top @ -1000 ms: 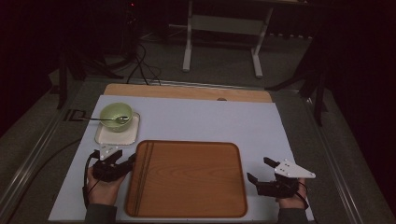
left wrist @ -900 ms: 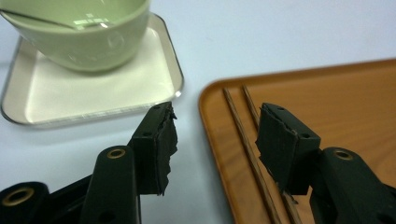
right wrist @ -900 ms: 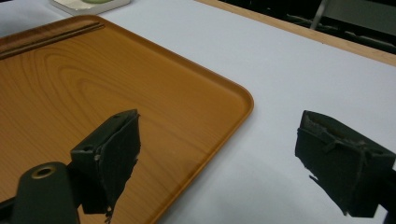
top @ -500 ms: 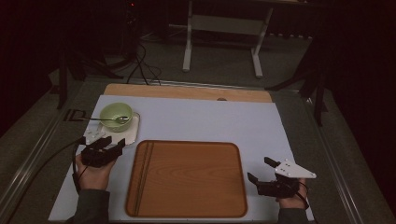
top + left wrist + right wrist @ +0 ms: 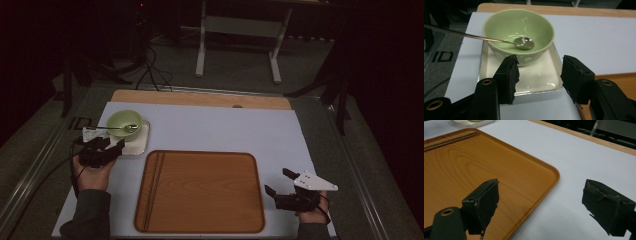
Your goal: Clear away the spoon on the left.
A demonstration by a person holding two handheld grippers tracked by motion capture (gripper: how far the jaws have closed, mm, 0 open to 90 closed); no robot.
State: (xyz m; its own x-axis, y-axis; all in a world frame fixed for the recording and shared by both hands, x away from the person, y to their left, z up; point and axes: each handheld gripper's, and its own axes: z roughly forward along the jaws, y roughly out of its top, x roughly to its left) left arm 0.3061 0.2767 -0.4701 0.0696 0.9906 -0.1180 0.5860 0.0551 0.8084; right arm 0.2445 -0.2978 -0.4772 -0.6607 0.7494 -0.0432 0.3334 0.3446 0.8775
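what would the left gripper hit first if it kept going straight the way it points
Probably the near rim of the white tray, then the green bowl standing on it; the left gripper is open and aimed at both, though depth is unclear.

Left gripper [image 5: 537, 75] with two black jaws rising from the bottom edge, parted, nothing between them, pads frayed at the edges. Just beyond, a cream tray [image 5: 541, 80] on a white mat [image 5: 596, 37], its near rim showing in the gap. On the tray, toward its far end, a green bowl [image 5: 541, 27], upright. Inside, a metal spoon [image 5: 522, 42], head down on the bottom, handle leaning over the left rim and reaching out past the mat. At lower right, a corner of a wooden board [image 5: 619, 75]. Beyond the mat, the counter [image 5: 584, 10] edge in pale wood.
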